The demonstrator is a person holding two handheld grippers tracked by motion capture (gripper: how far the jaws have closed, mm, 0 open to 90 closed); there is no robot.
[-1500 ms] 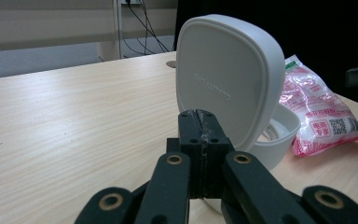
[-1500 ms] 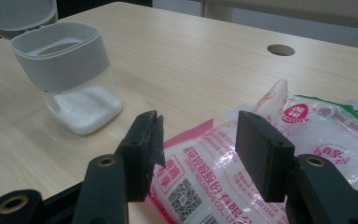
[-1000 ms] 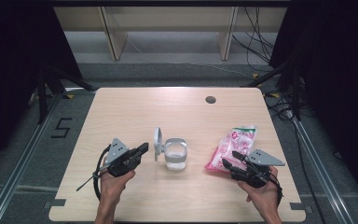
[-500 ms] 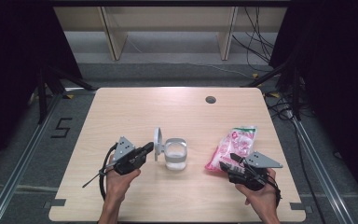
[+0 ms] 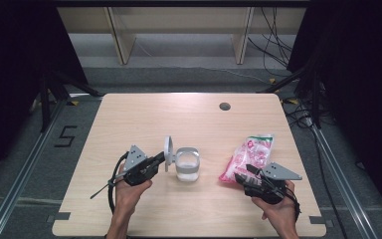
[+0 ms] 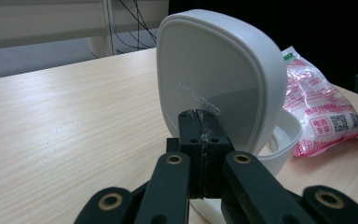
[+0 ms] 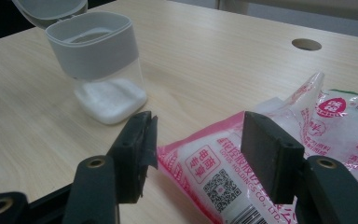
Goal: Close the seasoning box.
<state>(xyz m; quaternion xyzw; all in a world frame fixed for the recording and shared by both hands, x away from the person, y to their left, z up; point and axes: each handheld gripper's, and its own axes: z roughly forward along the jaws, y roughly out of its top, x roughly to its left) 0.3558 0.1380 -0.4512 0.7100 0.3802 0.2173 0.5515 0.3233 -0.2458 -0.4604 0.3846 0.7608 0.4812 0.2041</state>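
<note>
Centrally on the surface stands your container, its lid swung upright. Your left gripper has its jaws pressed together at the lid's lower edge. Your right gripper holds its jaws apart around the near end of the pink bag.

We hold our left gripper low over the tabletop, jaws pressed together and pointing right, our left hand wrapped around its body. Our right gripper points up-left with jaws spread wide apart, gripped by our right hand.
</note>
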